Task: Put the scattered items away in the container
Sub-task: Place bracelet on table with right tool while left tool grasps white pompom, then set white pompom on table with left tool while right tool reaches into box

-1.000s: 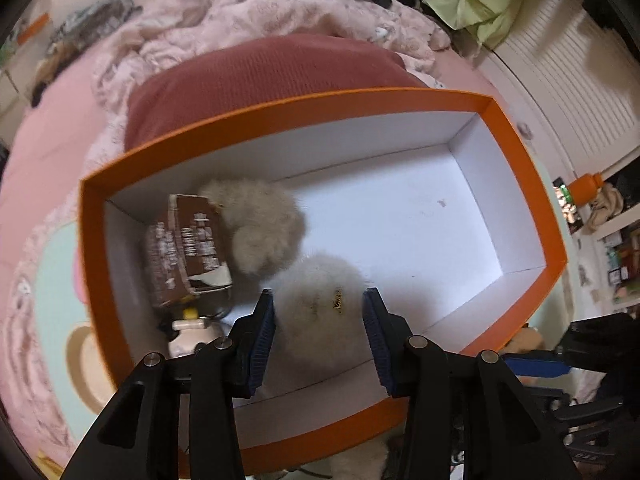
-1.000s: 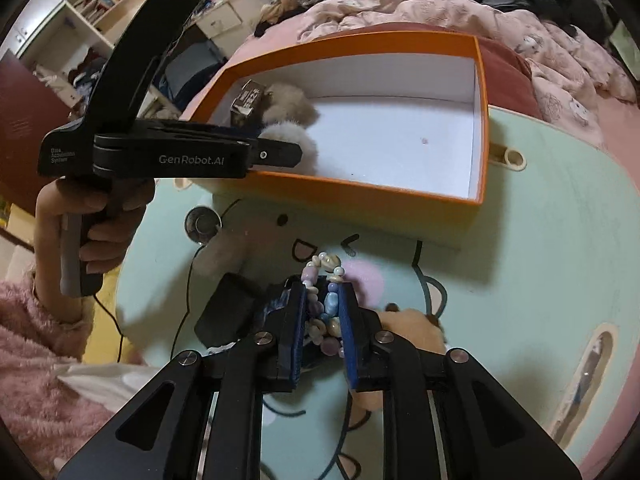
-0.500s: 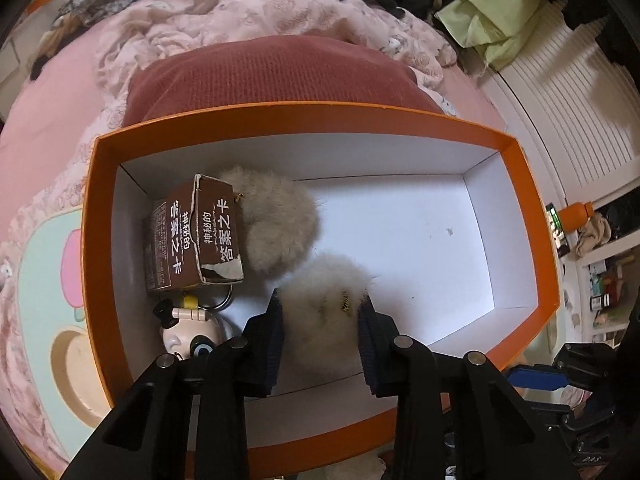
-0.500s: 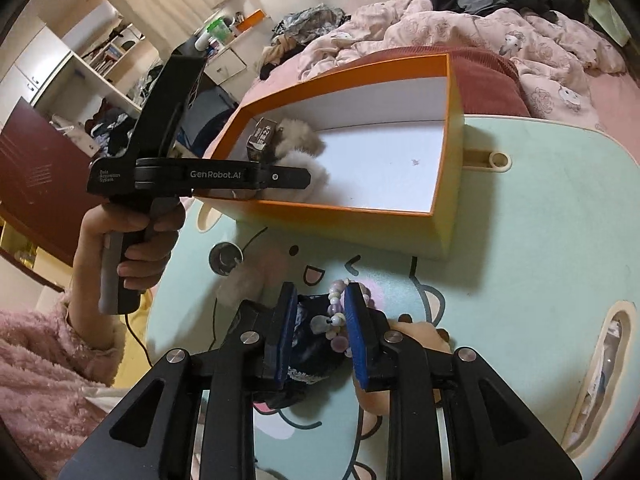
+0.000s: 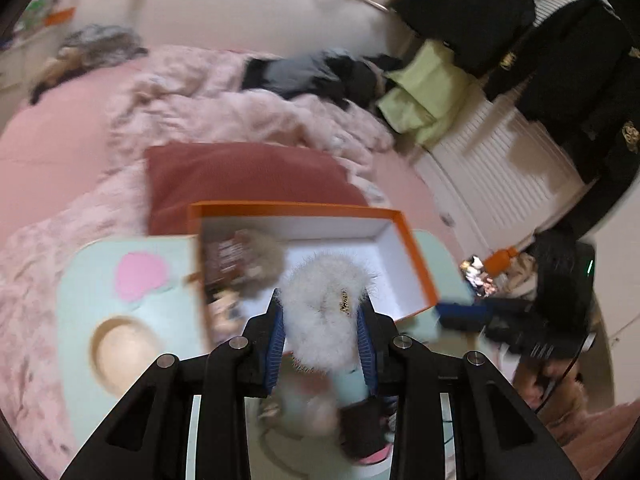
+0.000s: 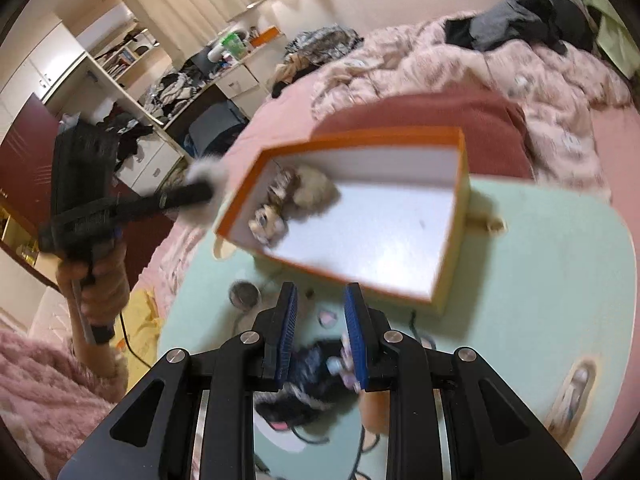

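Left wrist view shows the left gripper (image 5: 320, 316) pinching the white fluffy ball (image 5: 326, 312), now lifted out of the orange box (image 5: 416, 256) where it lay earlier; it should go back low inside. Right gripper (image 6: 320, 332) fingers stand slightly apart, beaded bracelet (image 6: 344, 364) slipping beneath.

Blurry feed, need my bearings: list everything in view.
orange box: 1, orange, on table
table: 1, mint, under everything
beige pom-pom: 1, beige, box corner
carton: 1, brown, in box beside it
small toy: 1, blurred, in box
white pom-pom: 1, white, in left jaws
bracelet: 1, pastel, by right gripper, grip unclear
cloth: 1, dark, below right gripper
left gripper: 1, black, shut
right gripper: 1, black, jaws apart
hand: 1, holding left gripper
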Tool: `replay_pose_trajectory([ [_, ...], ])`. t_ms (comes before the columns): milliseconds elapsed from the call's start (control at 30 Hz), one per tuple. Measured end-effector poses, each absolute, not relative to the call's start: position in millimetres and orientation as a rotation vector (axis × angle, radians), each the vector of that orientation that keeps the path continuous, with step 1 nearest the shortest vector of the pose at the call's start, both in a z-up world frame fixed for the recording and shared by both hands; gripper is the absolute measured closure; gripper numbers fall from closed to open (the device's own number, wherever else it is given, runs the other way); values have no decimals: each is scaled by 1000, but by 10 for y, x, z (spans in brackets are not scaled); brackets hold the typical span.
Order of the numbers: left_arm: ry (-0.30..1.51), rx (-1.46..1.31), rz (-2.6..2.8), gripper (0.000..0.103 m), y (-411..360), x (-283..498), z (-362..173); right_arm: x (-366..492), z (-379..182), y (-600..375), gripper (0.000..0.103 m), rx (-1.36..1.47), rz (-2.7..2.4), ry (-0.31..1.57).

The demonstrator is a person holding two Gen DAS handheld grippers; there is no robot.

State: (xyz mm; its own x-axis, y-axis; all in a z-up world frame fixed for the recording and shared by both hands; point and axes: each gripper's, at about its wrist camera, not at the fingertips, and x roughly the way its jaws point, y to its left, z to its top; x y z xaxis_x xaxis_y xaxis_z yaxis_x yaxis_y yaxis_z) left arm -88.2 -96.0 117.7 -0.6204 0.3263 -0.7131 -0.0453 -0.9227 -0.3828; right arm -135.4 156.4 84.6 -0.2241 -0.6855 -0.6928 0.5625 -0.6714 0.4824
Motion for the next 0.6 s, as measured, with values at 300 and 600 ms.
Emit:
replay_pose_trajectory([
  [300, -544, -1420, 2709, 73, -1222, -555, 421, -2125, 749, 736, 57, 1317, -1964, -93],
  [600, -519, -1456, 2636, 72, -1058, -541, 106, -2514, 309, -77, 57, 1460, -1886, 236],
])
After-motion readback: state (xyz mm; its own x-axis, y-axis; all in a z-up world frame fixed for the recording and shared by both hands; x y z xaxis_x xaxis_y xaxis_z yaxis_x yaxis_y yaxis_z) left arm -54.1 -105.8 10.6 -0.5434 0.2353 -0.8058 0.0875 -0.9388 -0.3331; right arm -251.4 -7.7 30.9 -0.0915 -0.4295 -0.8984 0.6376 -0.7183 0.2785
